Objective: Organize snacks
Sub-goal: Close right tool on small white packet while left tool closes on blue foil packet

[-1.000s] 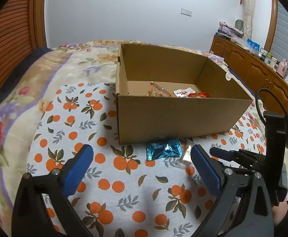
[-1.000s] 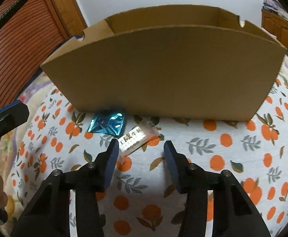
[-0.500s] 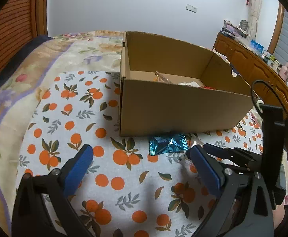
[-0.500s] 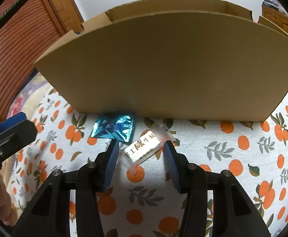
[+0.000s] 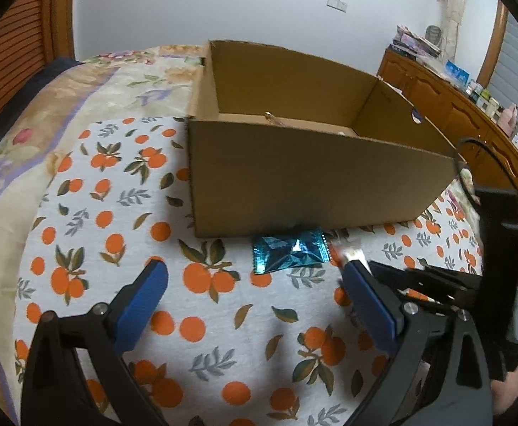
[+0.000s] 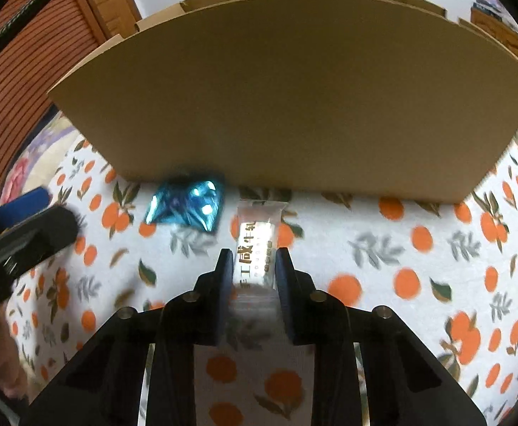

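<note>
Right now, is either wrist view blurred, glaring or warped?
Right wrist: blue foil packet smeared with glare spots, cardboard box front bowed by fisheye. Left wrist: mostly sharp, white packet blurred, foil glints, dark corners.

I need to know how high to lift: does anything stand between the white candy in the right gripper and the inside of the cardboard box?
Yes. The box's near wall rises directly behind the white candy, which the right gripper has just closed on. It must go over that wall; the top is open.
</note>
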The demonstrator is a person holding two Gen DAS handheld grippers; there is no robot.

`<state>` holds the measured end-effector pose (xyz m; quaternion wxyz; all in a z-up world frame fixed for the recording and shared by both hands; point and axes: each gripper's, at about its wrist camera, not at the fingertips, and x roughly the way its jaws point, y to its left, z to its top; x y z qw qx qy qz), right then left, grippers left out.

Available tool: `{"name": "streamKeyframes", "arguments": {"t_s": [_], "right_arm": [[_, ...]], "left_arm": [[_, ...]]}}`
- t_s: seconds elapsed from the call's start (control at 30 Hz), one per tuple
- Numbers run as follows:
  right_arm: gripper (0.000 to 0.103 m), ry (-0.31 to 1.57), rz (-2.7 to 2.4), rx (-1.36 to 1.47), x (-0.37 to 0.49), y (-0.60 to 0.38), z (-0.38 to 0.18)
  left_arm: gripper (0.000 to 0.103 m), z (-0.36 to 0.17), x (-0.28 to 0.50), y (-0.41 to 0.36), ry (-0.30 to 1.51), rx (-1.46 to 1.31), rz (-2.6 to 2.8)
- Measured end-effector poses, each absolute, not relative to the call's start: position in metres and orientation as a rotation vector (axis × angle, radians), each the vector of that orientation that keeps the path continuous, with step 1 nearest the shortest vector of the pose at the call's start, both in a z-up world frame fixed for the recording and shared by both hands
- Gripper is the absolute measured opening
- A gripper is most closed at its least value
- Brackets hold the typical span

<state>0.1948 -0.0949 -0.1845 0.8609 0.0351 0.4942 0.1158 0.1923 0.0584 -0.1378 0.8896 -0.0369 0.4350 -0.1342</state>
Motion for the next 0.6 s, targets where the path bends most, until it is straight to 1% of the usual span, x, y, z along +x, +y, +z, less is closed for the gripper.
{"name": "streamKeyframes", "arguments": {"t_s": [0.3,0.6], "right_arm": [[0.022,1.063,0.255,0.031,0.173,-0.135,-0.181],[0.022,1.036,0.284,0.033,0.168,-0.142,-0.184]], "left_arm": [[0.099,-0.163,0.219,0.018,0.983,0.000,-0.277],[0.099,-0.182,0.236,0.008,1.014,-0.043,-0.211]]}}
